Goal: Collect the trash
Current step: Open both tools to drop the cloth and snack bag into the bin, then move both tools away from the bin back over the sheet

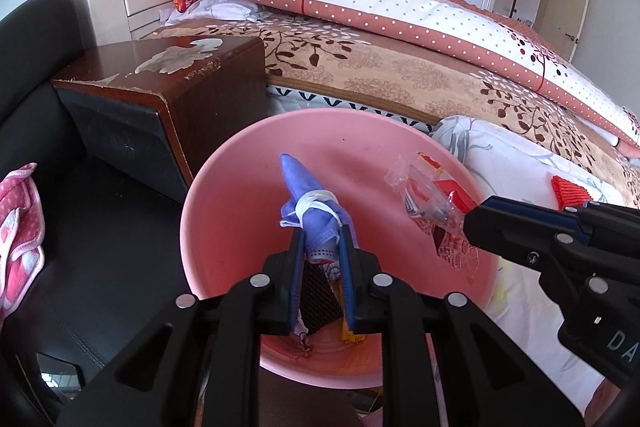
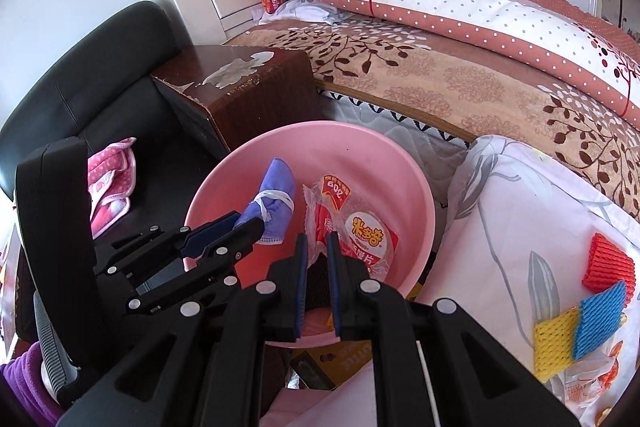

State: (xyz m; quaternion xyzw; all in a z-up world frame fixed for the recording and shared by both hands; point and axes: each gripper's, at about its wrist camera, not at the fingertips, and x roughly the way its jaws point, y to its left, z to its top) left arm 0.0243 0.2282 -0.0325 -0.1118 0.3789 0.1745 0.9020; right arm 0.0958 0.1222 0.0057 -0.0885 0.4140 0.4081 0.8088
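Left wrist view: left gripper (image 1: 322,247) clamped on a rolled blue face mask (image 1: 310,215) bound with its white ear loop, held over the open mouth of the pink bin (image 1: 224,187). Mask tip up, well inside the rim line. Right gripper (image 1: 470,223) entering from the right edge, pinching a clear-and-red snack wrapper (image 1: 428,195), likewise above the bin. Dark items already at the bin bottom, not identifiable. Peeling brown nightstand (image 1: 180,75) just behind the bin; bed (image 1: 400,75) beyond

Right wrist view: right gripper (image 2: 317,247) nearly closed on the wrapper (image 2: 360,227), pads pressing its lower fold, printed face turned toward the camera. Left gripper (image 2: 244,225) seen from the side at left, gripping the mask (image 2: 272,207). Both loads inside the rim outline. On the white sheet (image 2: 500,227) at right: red foam net (image 2: 608,263), blue foam net (image 2: 600,319), yellow foam net (image 2: 554,343), plus a crumpled wrapper (image 2: 588,379) partly cut off at the frame edge, all well apart from the bin

Step judged: delivery over the bin, both pieces positioned for the drop, neither released yet

Next move calls for: opening both sets of jaws fully; light film may cling to a pad, so possibly a small shake. Then back to the sheet for the foam nets
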